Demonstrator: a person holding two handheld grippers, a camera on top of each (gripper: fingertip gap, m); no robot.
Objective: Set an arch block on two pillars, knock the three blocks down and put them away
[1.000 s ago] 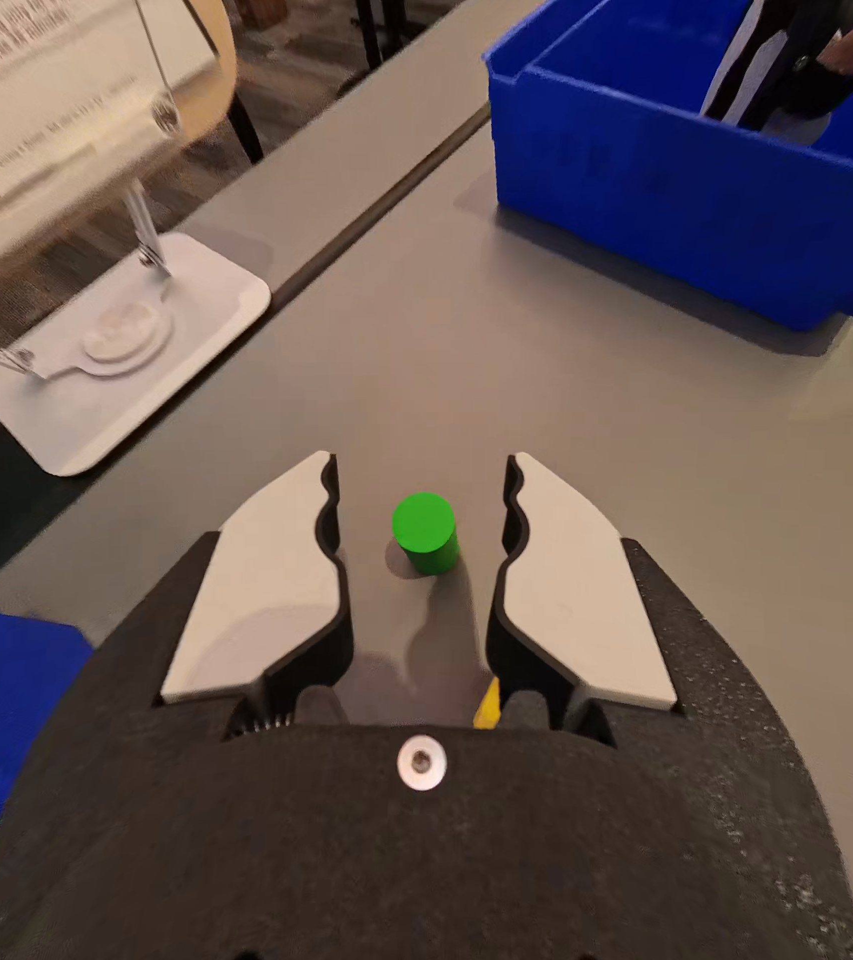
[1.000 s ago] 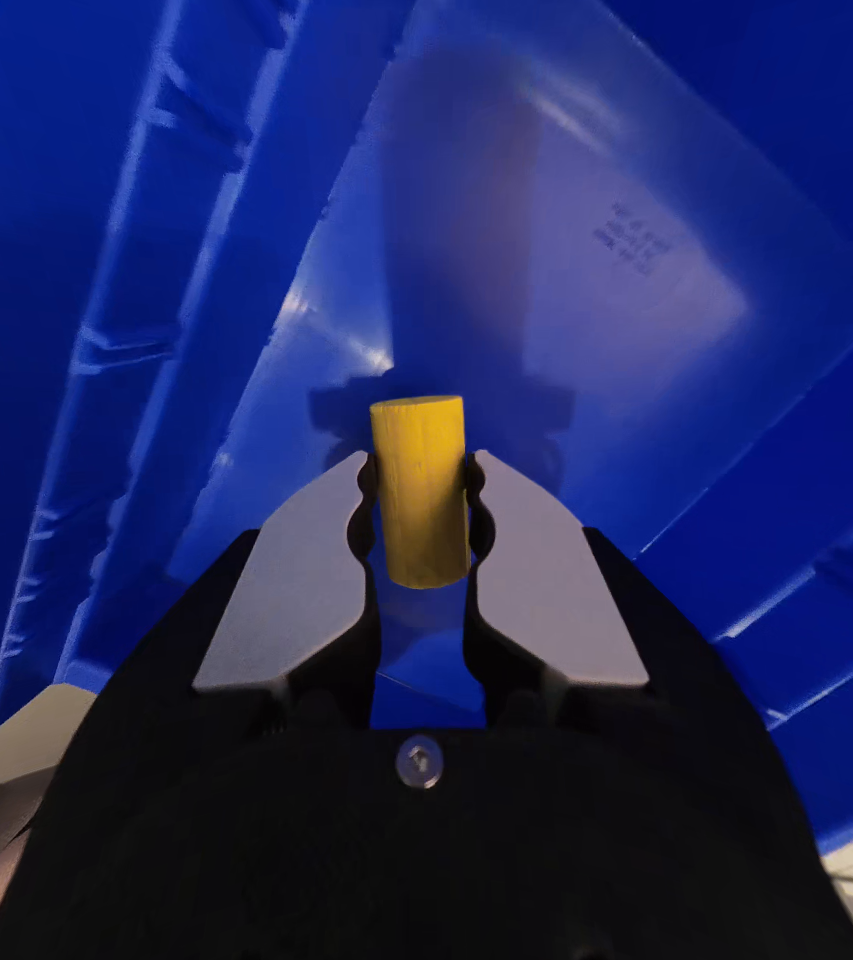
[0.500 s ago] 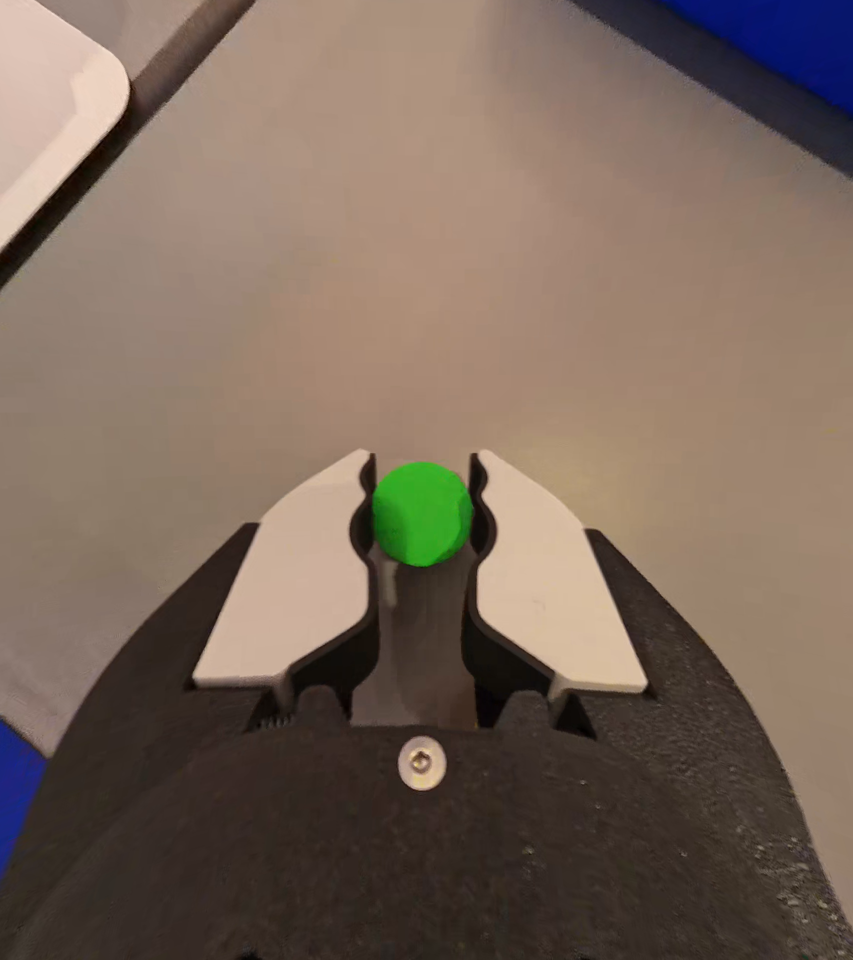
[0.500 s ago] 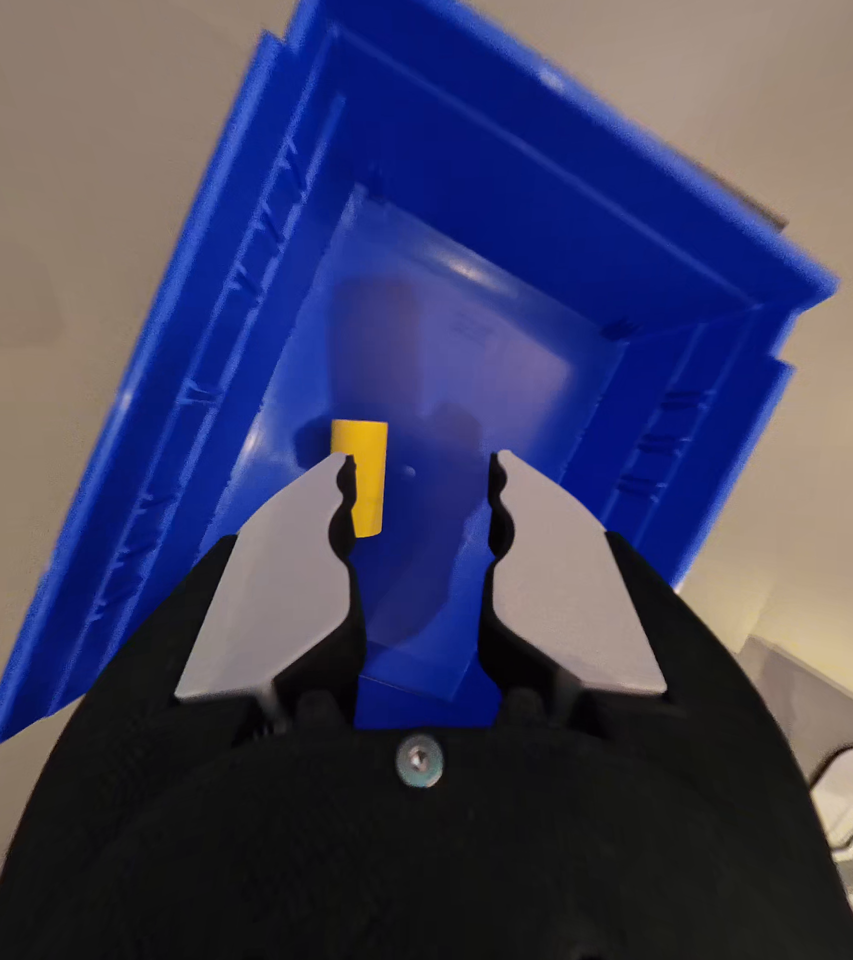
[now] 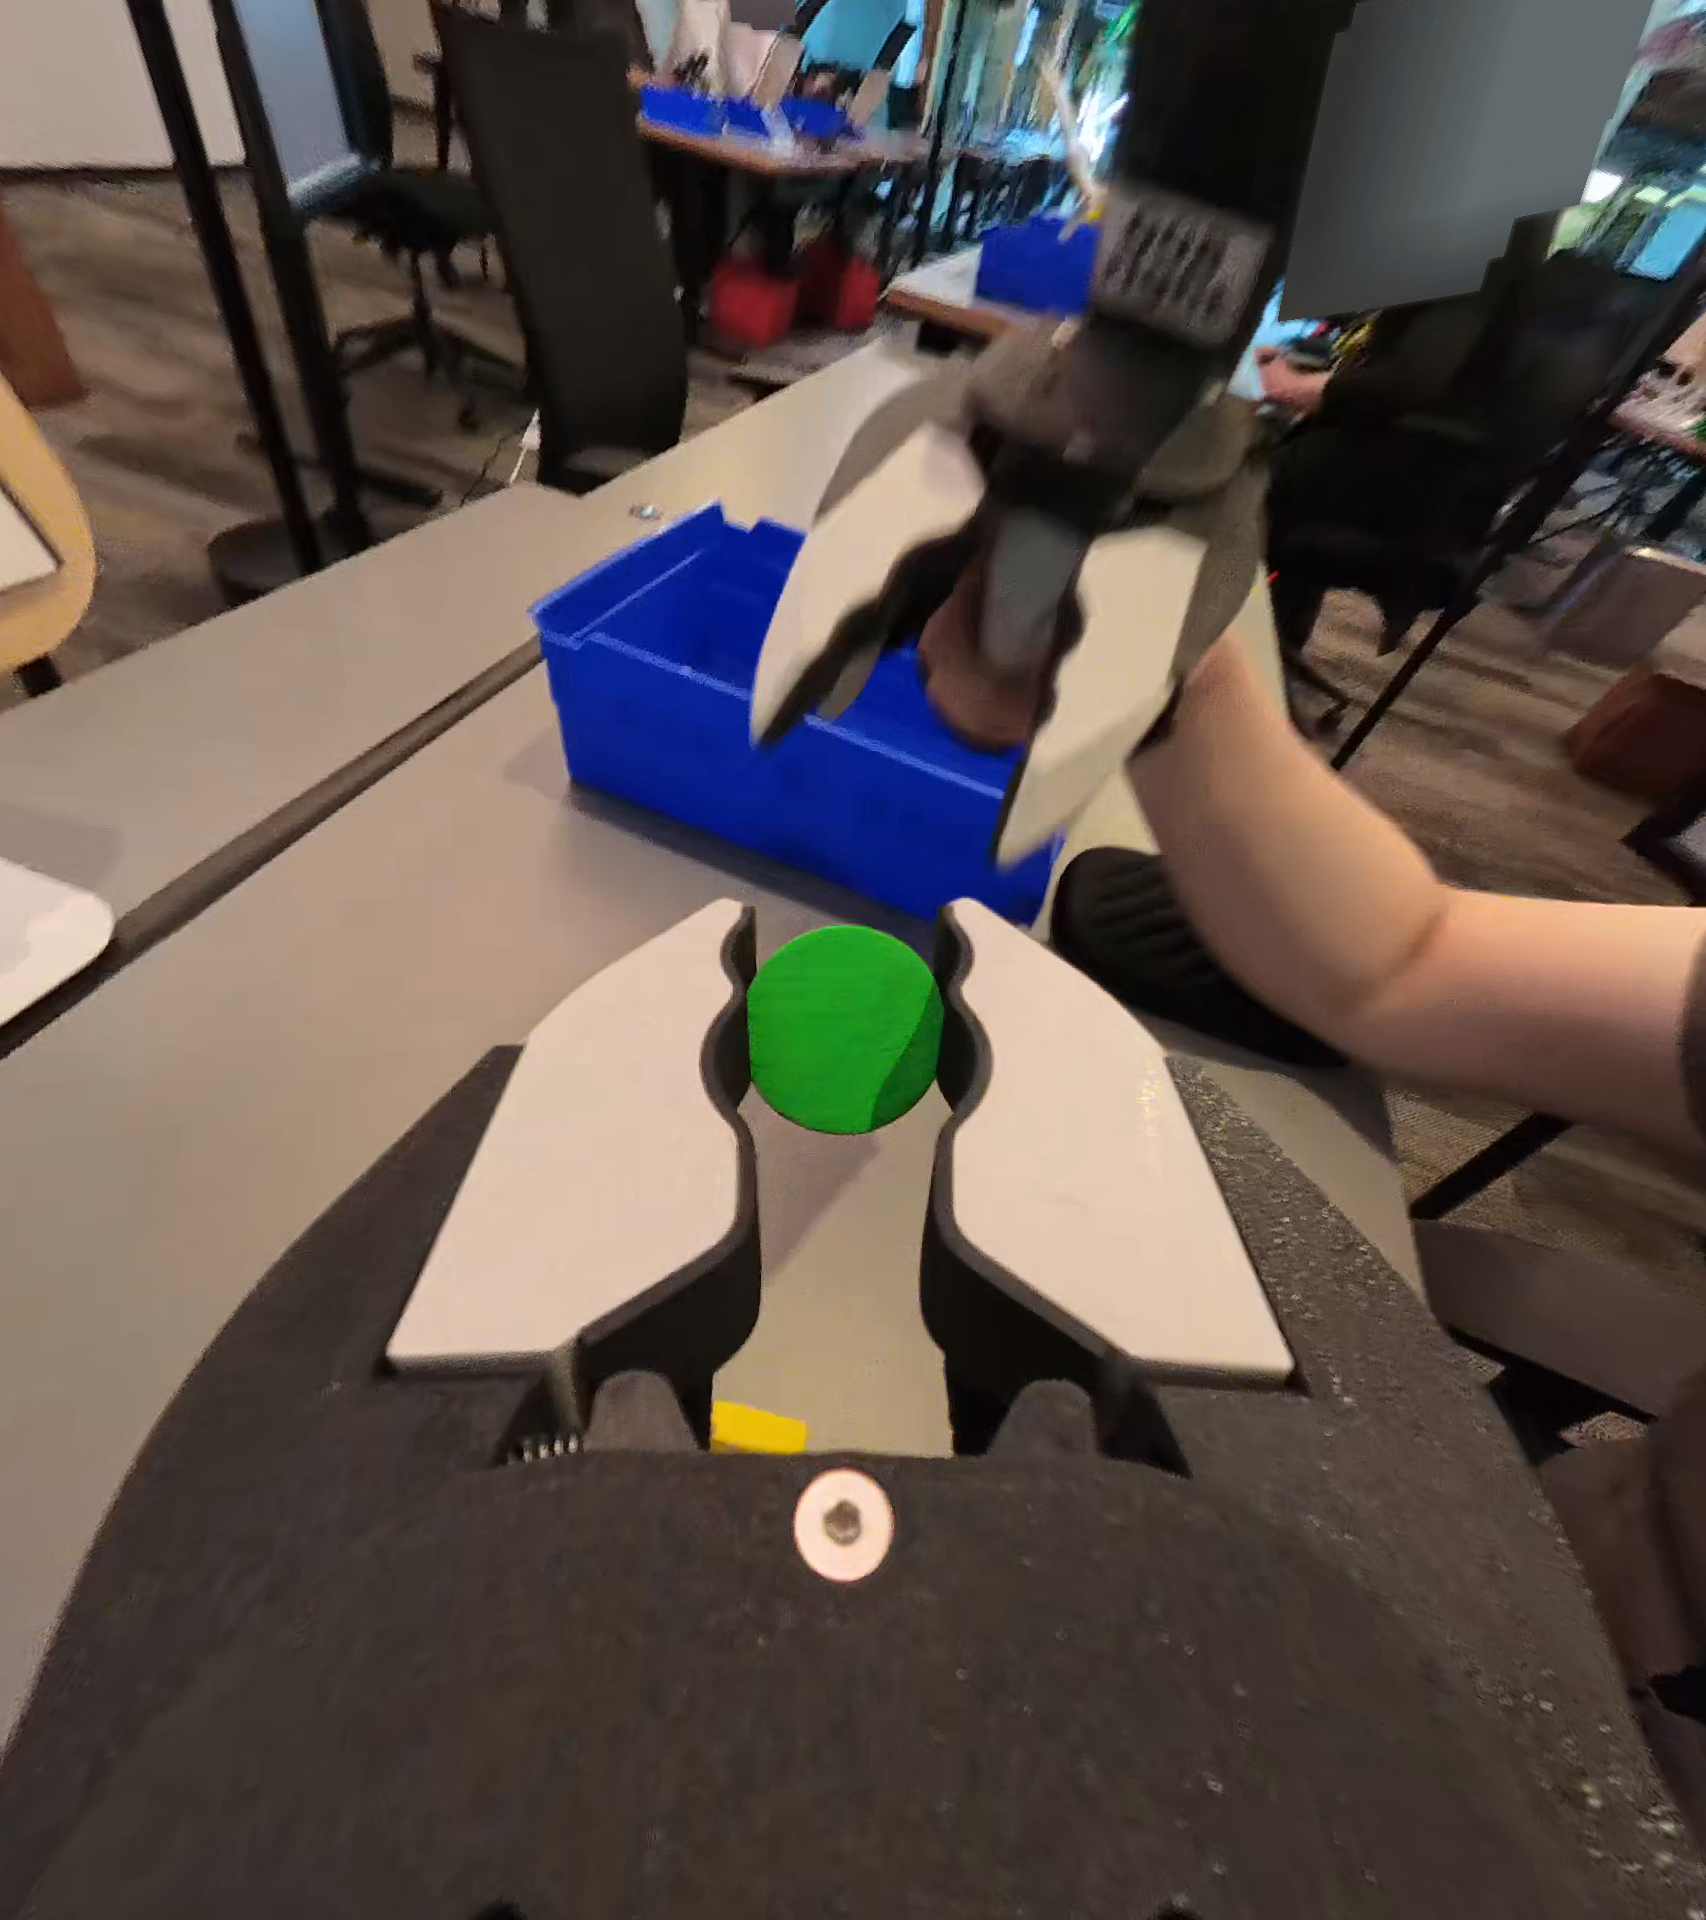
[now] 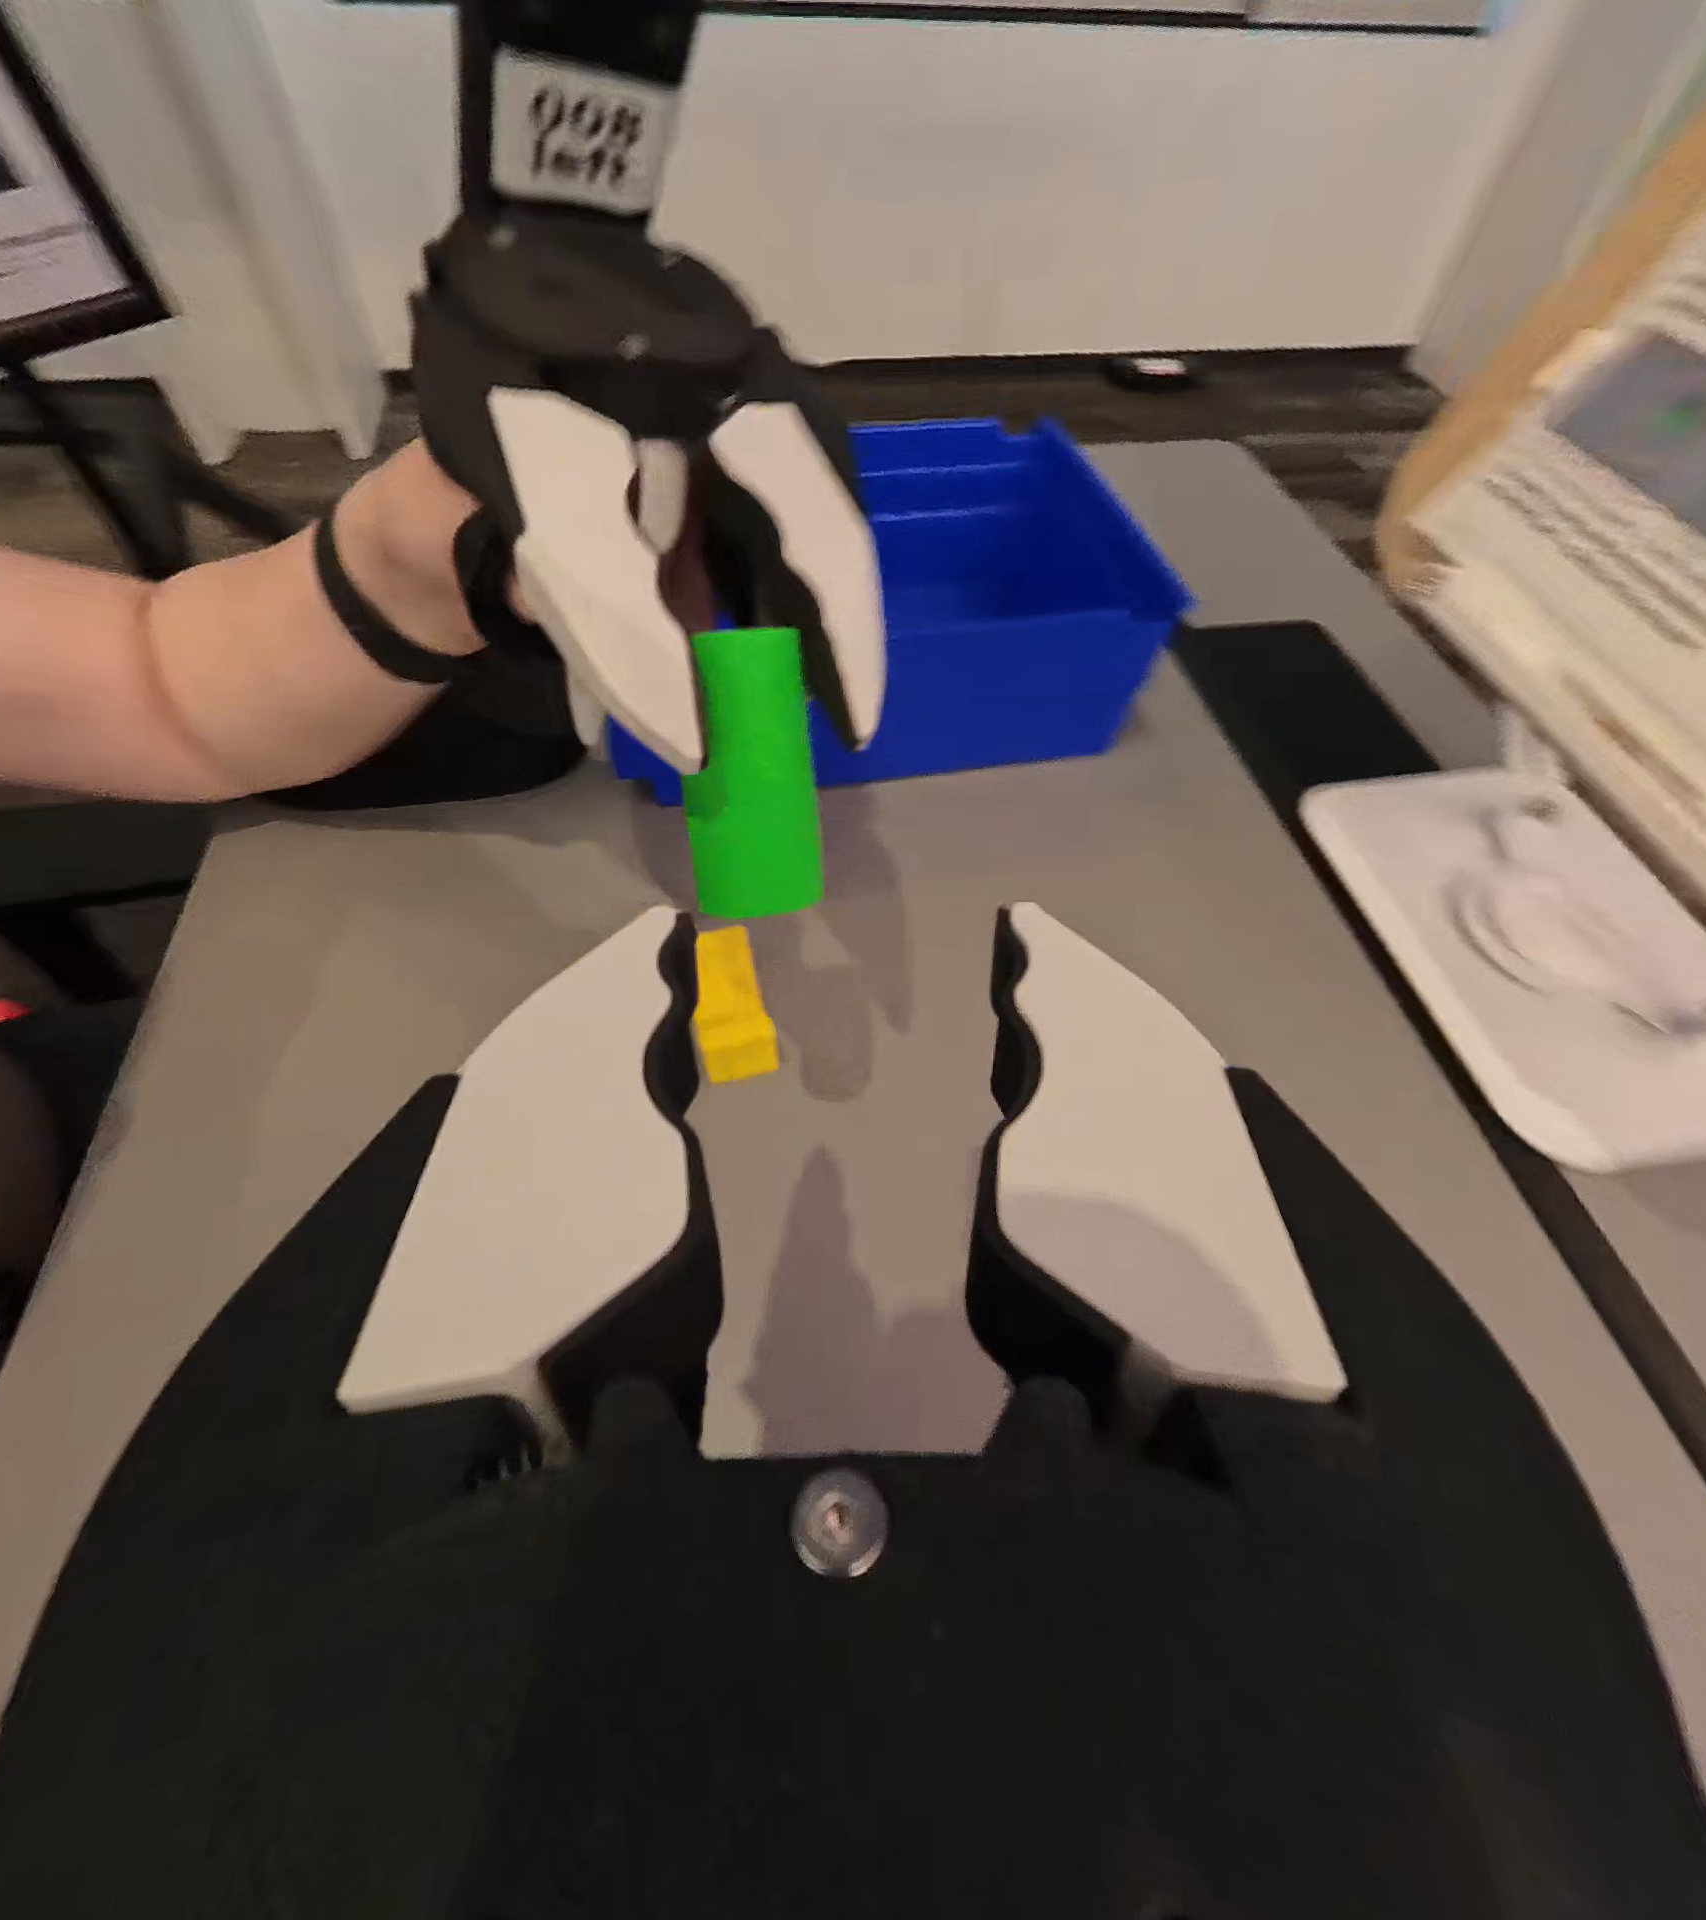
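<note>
Left gripper clamps green cylinder upright, centre frame, lifted above table. Right gripper spread, empty; yellow block flat beside its left fingertip, long axis pointing away.

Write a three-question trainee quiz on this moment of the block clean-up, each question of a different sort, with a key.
1. True or false: the left gripper is shut on the green cylinder and holds it clear of the table.
2. Which block lies on the table below the lifted one? A) a red cube B) the yellow arch block C) a blue ball
3. Fill in: the right gripper is ____ and holds nothing.

Key: 1 true; 2 B; 3 open. In the right wrist view the cylinder hangs upright from the left gripper's fingers, in front of a blue bin.
</note>
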